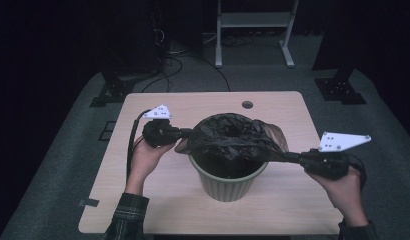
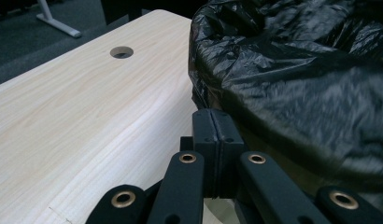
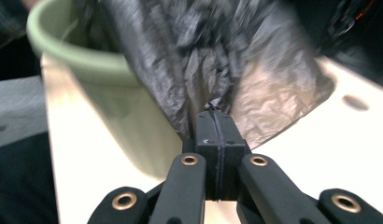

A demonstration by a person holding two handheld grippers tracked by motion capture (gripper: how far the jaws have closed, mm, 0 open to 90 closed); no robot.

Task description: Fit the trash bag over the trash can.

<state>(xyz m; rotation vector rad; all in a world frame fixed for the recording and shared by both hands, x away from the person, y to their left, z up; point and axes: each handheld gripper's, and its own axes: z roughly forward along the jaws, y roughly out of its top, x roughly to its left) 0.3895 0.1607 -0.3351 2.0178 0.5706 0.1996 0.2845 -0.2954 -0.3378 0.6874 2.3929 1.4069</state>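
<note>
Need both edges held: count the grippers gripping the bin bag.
2. The left gripper pinches the black bag at the bin's left; the right gripper pinches it at the right.

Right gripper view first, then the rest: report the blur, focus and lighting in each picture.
Right gripper view: the black bag and green bin are smeared by motion, while the right gripper is sharp. Left gripper view: the left gripper and table grain are crisp; the bag blurs at right, glinting softly. High view: dim, with a dark surround beyond the table.

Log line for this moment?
left claw: shut on bag edge | right claw: shut on bag edge | black bag: stretched over green bin
</note>
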